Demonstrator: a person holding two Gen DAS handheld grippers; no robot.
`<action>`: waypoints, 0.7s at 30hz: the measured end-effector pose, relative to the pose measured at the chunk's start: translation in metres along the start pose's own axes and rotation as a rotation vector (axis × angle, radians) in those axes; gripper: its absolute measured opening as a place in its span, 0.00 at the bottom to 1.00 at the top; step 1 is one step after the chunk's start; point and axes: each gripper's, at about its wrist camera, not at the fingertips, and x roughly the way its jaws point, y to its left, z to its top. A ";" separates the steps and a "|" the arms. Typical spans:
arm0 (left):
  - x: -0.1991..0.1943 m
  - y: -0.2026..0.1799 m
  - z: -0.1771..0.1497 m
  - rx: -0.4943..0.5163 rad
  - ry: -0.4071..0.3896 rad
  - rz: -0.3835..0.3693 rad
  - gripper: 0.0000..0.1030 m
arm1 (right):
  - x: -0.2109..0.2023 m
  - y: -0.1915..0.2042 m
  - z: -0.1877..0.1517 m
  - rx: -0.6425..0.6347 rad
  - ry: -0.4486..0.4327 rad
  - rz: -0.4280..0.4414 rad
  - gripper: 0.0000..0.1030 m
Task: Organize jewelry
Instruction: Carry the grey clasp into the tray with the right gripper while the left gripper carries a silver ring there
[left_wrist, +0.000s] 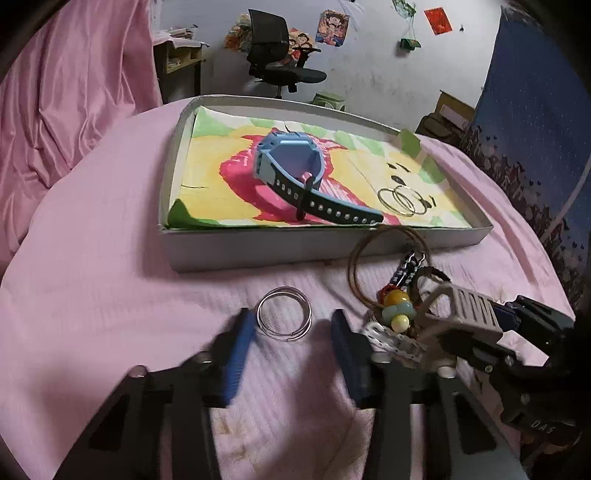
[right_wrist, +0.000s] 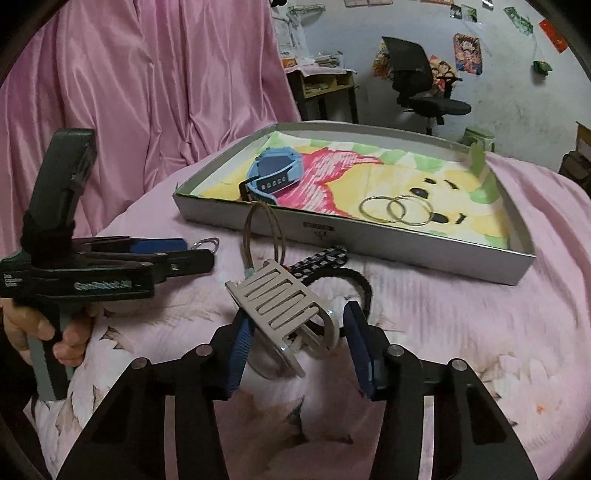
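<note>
Blue-padded fingers of the left gripper (left_wrist: 291, 343) fill the bottom of the left wrist view, standing apart on either side of a silver coiled bangle (left_wrist: 284, 314) that lies flat on the pink bedspread (left_wrist: 110, 280). The pads do not press the coil, so this tool is unclenched and holds nothing. Just to the right lies a tangle of unsorted pieces: a bronze wire hoop (left_wrist: 373, 266), a beaded charm (left_wrist: 397, 308) and a checkered band (left_wrist: 408, 271). Beyond them sits the shallow grey box (left_wrist: 177, 254) (lined with a cartoon print), already containing a blue watch (left_wrist: 295, 173) and two gold rings (left_wrist: 402, 199).

Moving to the right wrist view, the right gripper (right_wrist: 295, 347) straddles a beige claw hair clip (right_wrist: 284, 306). The left pad appears to touch the clip while the right pad stands clear, so the clip is bracketed, not clamped. A person's hand (right_wrist: 44, 332) grips the handle of the other tool at the left edge.

Judged step: simultaneous pick-up of two remaining items for transfer to the box. The next move calls for closing each pair of jaws fully. The thin coil needs pads low against the fabric, or it may slip out. The clip needs a grip across its body before lifting, clear of the black hair tie (right_wrist: 354, 280) beneath it.
</note>
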 end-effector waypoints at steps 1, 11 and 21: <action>0.000 0.000 0.000 -0.002 0.001 -0.001 0.28 | 0.001 0.001 0.001 -0.004 0.003 0.007 0.36; -0.023 0.000 -0.005 -0.020 -0.066 -0.052 0.27 | -0.011 -0.004 -0.001 0.029 -0.032 0.070 0.25; -0.061 -0.008 0.004 -0.029 -0.227 -0.075 0.27 | -0.051 -0.021 0.003 0.090 -0.221 0.089 0.25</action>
